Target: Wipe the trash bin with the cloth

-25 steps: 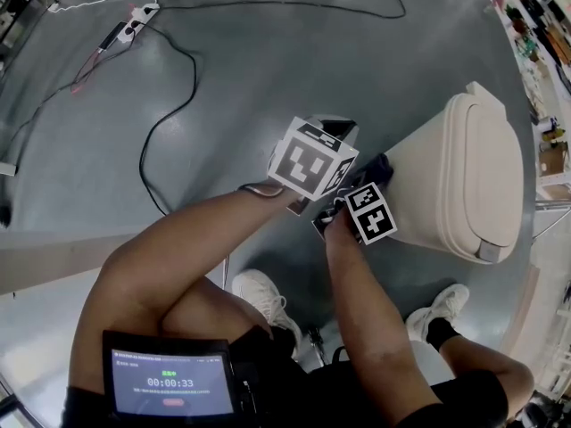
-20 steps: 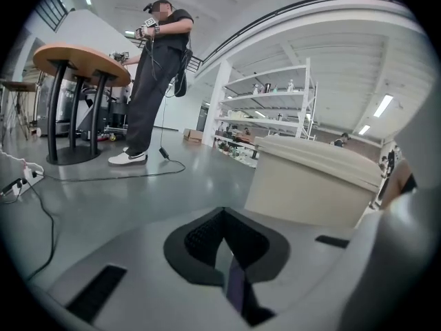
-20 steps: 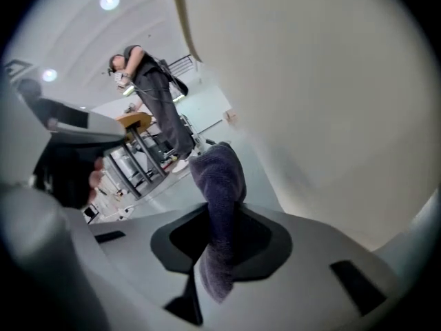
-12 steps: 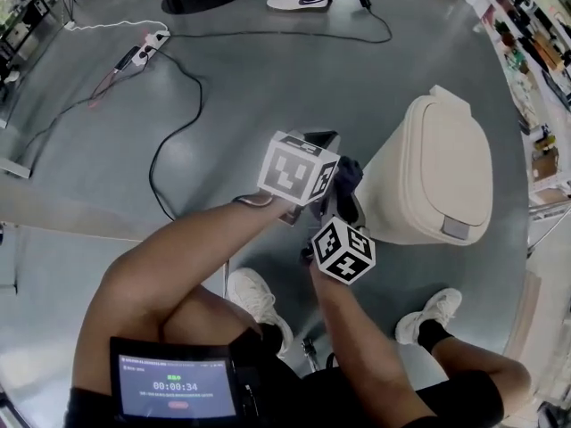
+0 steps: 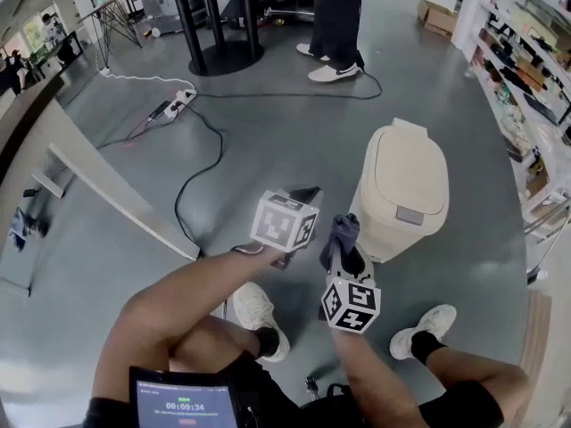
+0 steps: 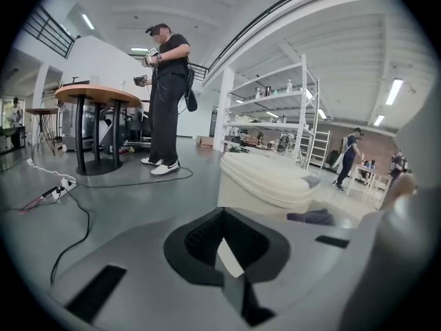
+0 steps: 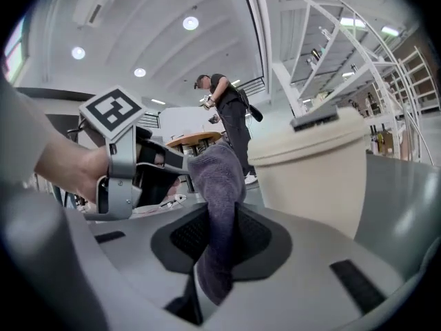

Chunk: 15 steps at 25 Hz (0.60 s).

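Observation:
The beige trash bin point(image 5: 401, 190) stands on the grey floor with its lid down. My right gripper point(image 5: 344, 255) is shut on a dark purple-grey cloth point(image 5: 342, 230), held a short way off the bin's near left side. In the right gripper view the cloth point(image 7: 219, 185) sticks up between the jaws, with the bin point(image 7: 313, 164) just beyond to the right. My left gripper point(image 5: 307, 194) hangs left of the cloth, shut with nothing in it. The left gripper view looks over the bin point(image 6: 265, 181) and a bit of the cloth point(image 6: 311, 217).
A person point(image 5: 335, 20) stands beyond the bin beside a round table base point(image 5: 219, 56). A power strip with cables point(image 5: 174, 105) lies on the floor at the left. Shelving point(image 5: 526, 69) lines the right side. A pale beam point(image 5: 116, 203) runs diagonally at left. The holder's own shoes point(image 5: 254, 310) are below.
Both grippers have drawn back from the bin, and the cloth that was against its side is now off it. The head view has risen and shows more of the room.

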{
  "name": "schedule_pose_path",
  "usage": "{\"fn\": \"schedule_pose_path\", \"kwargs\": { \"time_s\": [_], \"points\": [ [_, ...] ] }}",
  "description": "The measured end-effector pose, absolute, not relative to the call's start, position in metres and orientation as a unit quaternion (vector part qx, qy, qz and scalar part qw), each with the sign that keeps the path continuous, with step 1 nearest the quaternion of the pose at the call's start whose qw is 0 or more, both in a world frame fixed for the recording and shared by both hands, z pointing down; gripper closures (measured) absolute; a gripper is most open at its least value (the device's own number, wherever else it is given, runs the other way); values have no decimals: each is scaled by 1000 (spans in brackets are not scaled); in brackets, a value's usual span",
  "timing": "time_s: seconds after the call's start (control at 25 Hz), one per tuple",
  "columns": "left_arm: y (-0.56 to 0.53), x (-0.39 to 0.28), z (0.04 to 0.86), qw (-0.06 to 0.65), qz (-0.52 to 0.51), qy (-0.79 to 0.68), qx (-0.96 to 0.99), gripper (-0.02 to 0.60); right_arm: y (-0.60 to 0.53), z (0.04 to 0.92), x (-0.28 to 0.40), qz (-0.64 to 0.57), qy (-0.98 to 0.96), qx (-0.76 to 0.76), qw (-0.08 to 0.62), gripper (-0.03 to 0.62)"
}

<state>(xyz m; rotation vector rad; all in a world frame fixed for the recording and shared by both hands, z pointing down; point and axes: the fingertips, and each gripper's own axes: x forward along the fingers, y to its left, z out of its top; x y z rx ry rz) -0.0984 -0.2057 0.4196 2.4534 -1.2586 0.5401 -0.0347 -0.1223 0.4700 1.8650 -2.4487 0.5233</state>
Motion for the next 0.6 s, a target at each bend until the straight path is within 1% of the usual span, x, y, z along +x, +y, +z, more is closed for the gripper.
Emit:
{"fn": "schedule_pose_path", "kwargs": {
  "time_s": [0.16, 0.28, 0.44, 0.52, 0.6],
  "points": [
    [-171, -88, 384, 143, 163, -465, 858, 584, -87, 418, -2, 126, -802, 583, 19, 519],
    [-140, -68, 352, 111, 147, -467, 865, 584, -65, 366, 28, 95, -818, 567, 21, 519],
    [-87, -34, 318, 63, 140, -453, 878, 584, -44, 313, 75, 113, -830, 546, 27, 519],
    [-67, -17, 298, 64, 118, -451, 882, 583, -32, 288, 99, 86, -835, 542, 52, 519],
    [-52, 0, 276, 85, 82, -453, 884, 584, -18, 269, 115, 34, -841, 533, 92, 519]
  ]
}}
